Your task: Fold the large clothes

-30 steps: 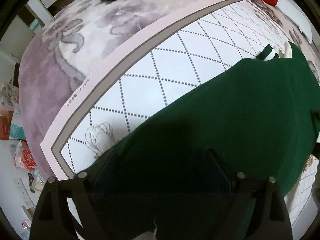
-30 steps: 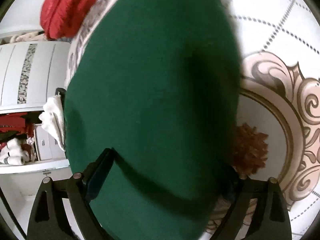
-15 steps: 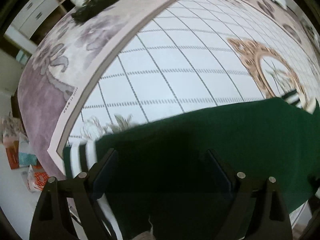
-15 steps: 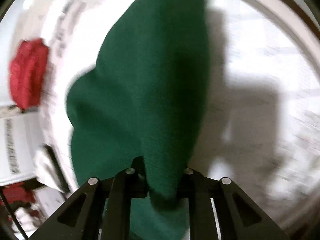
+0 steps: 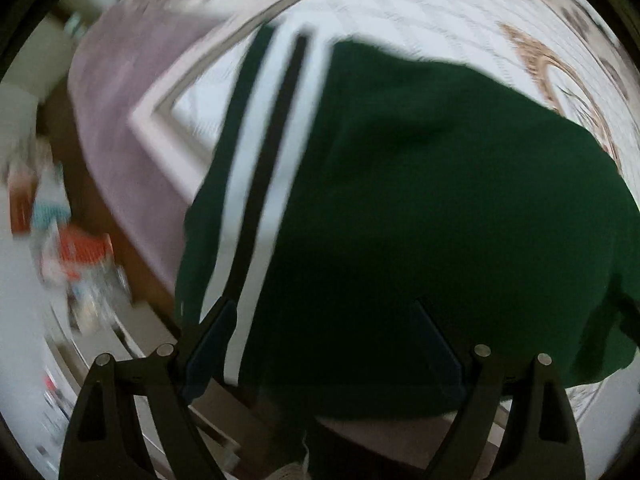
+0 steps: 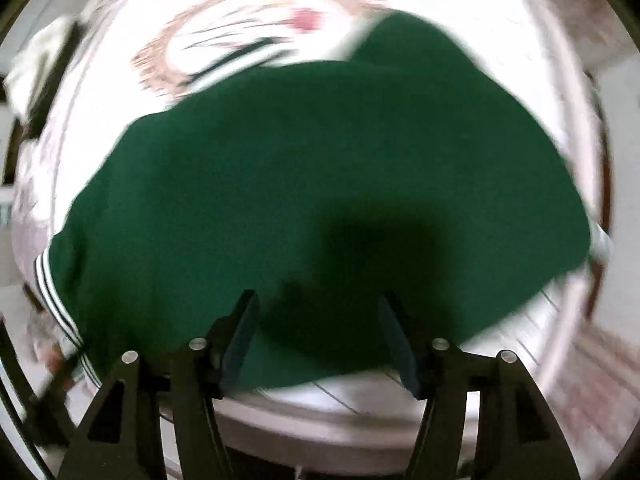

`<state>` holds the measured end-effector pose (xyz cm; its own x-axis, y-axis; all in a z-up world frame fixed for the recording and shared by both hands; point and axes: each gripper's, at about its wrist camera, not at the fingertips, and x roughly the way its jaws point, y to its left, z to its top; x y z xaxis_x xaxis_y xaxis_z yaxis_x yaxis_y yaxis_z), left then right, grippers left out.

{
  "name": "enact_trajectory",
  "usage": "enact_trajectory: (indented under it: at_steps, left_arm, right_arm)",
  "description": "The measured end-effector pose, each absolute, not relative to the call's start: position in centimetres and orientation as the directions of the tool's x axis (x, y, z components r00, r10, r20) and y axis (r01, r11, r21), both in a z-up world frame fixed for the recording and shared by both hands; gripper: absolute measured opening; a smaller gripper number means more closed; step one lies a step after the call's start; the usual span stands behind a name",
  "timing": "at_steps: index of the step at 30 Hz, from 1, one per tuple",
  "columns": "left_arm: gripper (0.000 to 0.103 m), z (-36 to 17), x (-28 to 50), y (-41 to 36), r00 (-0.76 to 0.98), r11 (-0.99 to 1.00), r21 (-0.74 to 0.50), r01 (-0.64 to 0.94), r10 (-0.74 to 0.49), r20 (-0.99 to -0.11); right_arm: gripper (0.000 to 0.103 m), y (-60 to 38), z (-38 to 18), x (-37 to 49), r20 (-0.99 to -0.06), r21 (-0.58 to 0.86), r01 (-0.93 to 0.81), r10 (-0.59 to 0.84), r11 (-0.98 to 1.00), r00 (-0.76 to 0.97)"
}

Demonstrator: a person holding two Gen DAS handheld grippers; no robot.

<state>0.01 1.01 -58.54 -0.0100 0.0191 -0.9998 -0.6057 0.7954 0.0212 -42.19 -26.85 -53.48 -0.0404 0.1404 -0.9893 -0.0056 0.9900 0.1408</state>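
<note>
A dark green garment with a white and black striped hem lies spread on a patterned bedspread. My left gripper is open just above its near edge, fingers wide apart. In the right wrist view the same green garment fills the middle, with a striped cuff at the left. My right gripper is open over the garment's near edge and holds nothing. Both views are blurred by motion.
The bedspread has a mauve border and a beige ornamental medallion. Beyond the bed's left edge, red and white clutter lies on the floor. A white cloth lies at the far left.
My right gripper was shut on a fold of the green garment; it has opened and the garment now lies spread flat. My left gripper swung left, bringing the striped hem into view.
</note>
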Motion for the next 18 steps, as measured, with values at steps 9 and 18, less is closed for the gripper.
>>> enact_trajectory:
  at_steps: [9, 18]
  left_arm:
    - [0.088, -60.4, -7.0, 3.7, 0.012, 0.596, -0.040, -0.802, -0.052, -0.999]
    - [0.088, -62.6, -10.5, 5.4, 0.170, 0.293, -0.234, -0.927, -0.229, -0.958]
  right_arm:
    - [0.066, -19.2, -59.4, -39.1, -0.998, 0.046, 0.095, 0.049, 0.994, -0.035]
    - [0.067, -20.5, -57.8, -37.4, -0.966, 0.226, 0.188, 0.245, 0.956, -0.084]
